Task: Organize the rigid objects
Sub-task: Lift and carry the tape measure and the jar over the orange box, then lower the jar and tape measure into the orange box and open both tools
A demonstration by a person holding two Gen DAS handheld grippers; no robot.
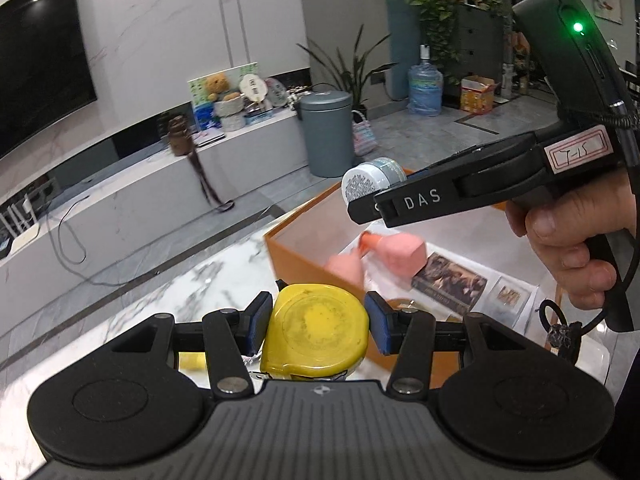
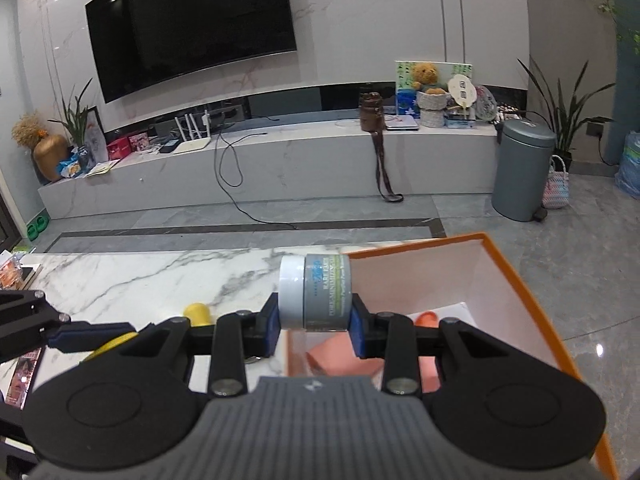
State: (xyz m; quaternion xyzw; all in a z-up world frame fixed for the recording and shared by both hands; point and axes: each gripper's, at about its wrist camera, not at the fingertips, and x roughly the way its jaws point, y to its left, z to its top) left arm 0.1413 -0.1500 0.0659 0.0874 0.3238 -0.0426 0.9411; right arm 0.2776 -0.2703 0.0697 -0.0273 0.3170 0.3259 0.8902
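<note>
Clamping a yellow tape measure [image 1: 318, 330] between its blue pads [image 1: 256, 322], the left gripper [image 1: 318, 326] holds it flat side up, filling the gap between the jaws, just short of the orange box [image 1: 294, 258]. The right gripper [image 2: 314, 322] is closed on a small jar [image 2: 316, 292] lying on its side, white lid to the left, the pads pressing on lid and base, at the box's near left corner. A hand [image 1: 576, 240] wraps the right gripper's handle, which tilts down toward the box from the right.

Beyond the jaws, inside the box, lie a pink bottle [image 1: 394, 250] with an orange cap, a book [image 1: 450, 282] and some cards. A yellow thing [image 2: 197, 312] lies on the marble table [image 2: 132, 280] left of the right jaws. Past the table stand a grey bin [image 2: 522, 170] and a wall TV [image 2: 188, 28].
</note>
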